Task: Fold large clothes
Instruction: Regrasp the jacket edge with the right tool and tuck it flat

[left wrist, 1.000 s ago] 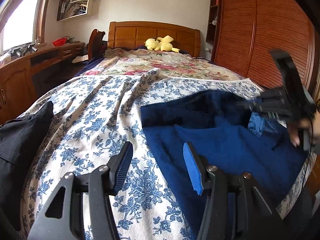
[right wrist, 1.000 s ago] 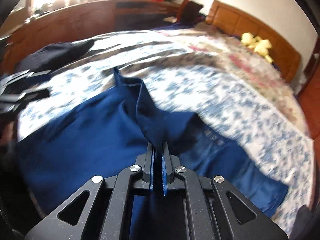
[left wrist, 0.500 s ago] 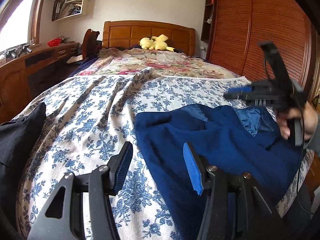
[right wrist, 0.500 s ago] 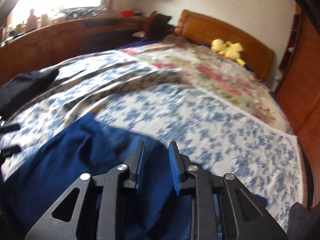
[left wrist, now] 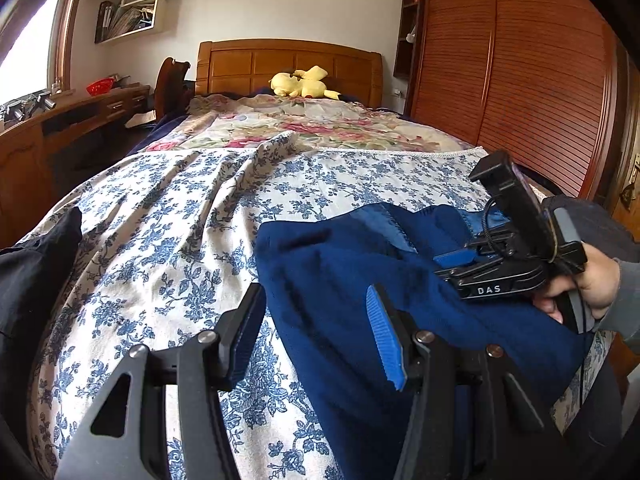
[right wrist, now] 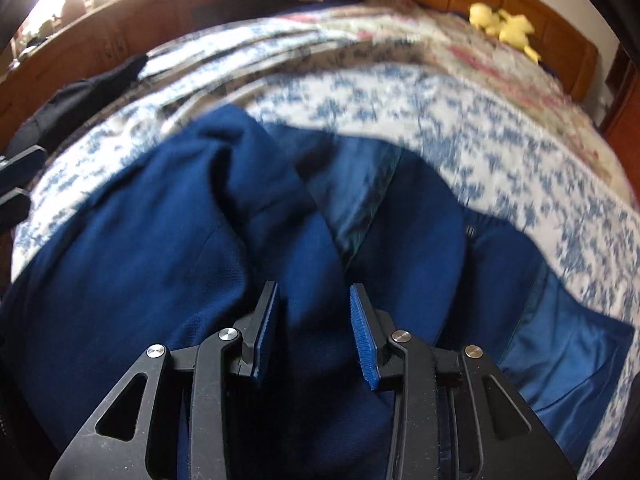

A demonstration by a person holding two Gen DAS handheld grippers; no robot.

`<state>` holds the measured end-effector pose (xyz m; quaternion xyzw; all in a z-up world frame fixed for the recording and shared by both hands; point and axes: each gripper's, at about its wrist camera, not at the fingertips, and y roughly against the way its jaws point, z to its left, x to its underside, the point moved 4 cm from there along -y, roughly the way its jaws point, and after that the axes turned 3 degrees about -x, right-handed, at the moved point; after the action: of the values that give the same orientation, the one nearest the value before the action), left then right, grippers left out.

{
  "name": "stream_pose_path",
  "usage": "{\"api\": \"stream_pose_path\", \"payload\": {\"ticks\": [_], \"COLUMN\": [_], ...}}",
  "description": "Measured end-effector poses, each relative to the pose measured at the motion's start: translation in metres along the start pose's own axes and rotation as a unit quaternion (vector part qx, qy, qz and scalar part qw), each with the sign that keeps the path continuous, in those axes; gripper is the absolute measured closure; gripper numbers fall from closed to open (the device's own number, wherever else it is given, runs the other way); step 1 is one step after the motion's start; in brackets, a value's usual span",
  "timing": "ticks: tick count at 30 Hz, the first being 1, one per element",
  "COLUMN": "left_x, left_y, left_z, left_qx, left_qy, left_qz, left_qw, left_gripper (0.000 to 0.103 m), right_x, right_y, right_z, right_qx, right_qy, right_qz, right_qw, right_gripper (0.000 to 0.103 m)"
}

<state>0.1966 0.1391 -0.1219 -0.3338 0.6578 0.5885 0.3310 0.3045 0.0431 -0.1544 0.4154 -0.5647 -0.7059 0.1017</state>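
Note:
A large dark blue garment (left wrist: 352, 276) lies rumpled on the near right part of the bed, with a paler blue lining showing (right wrist: 560, 344). It fills the lower part of the right wrist view (right wrist: 168, 240). My left gripper (left wrist: 316, 328) is open and empty, just above the garment's left edge. My right gripper (right wrist: 314, 328) is open and empty, low over the middle of the garment. It also shows in the left wrist view (left wrist: 456, 258), held by a hand at the right.
The bed has a blue-flowered white spread (left wrist: 168, 216) and a pink floral quilt (left wrist: 304, 124) behind it. A black garment (left wrist: 28, 264) lies at the left edge. A yellow plush toy (left wrist: 300, 84) sits by the headboard. A wooden wardrobe (left wrist: 516, 80) stands on the right, a desk (left wrist: 68, 120) on the left.
My right gripper let go of the blue fabric, opened wider and came down low over the garment. The fold it held now lies on the bed. My left gripper stayed open.

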Motion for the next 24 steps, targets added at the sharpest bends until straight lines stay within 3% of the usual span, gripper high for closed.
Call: {"api": "stream_pose_path", "payload": {"ticks": [5, 6, 7, 10, 20, 24], "left_x": [0.0, 0.0, 0.0, -0.001, -0.002, -0.004], "left_y": [0.0, 0.0, 0.001, 0.004, 0.006, 0.005], "left_z": [-0.001, -0.002, -0.004, -0.006, -0.005, -0.008], "left_qx": [0.002, 0.004, 0.005, 0.008, 0.01, 0.014], "left_qy": [0.0, -0.001, -0.003, -0.005, -0.002, -0.003], "left_qz": [0.001, 0.002, 0.001, -0.003, -0.006, -0.007], "left_qw": [1.0, 1.0, 1.0, 1.0, 0.9999, 0.9999], "left_gripper": [0.052, 0.052, 0.052, 0.052, 0.052, 0.052], "right_x": [0.001, 0.0, -0.002, -0.01, -0.087, -0.102], "right_y": [-0.003, -0.001, 0.001, 0.008, 0.053, 0.048], "right_z": [-0.003, -0.002, 0.001, 0.01, 0.011, 0.02], "right_qx": [-0.019, -0.03, -0.034, -0.026, 0.022, 0.037], "right_qy": [-0.016, -0.011, -0.002, 0.03, 0.054, 0.074], "right_qz": [0.0, -0.001, -0.003, -0.005, -0.124, -0.13], "right_qw": [1.0, 0.999, 0.999, 0.999, 0.991, 0.988], "right_gripper": [0.071, 0.08, 0.099, 0.101, 0.101, 0.101]}}
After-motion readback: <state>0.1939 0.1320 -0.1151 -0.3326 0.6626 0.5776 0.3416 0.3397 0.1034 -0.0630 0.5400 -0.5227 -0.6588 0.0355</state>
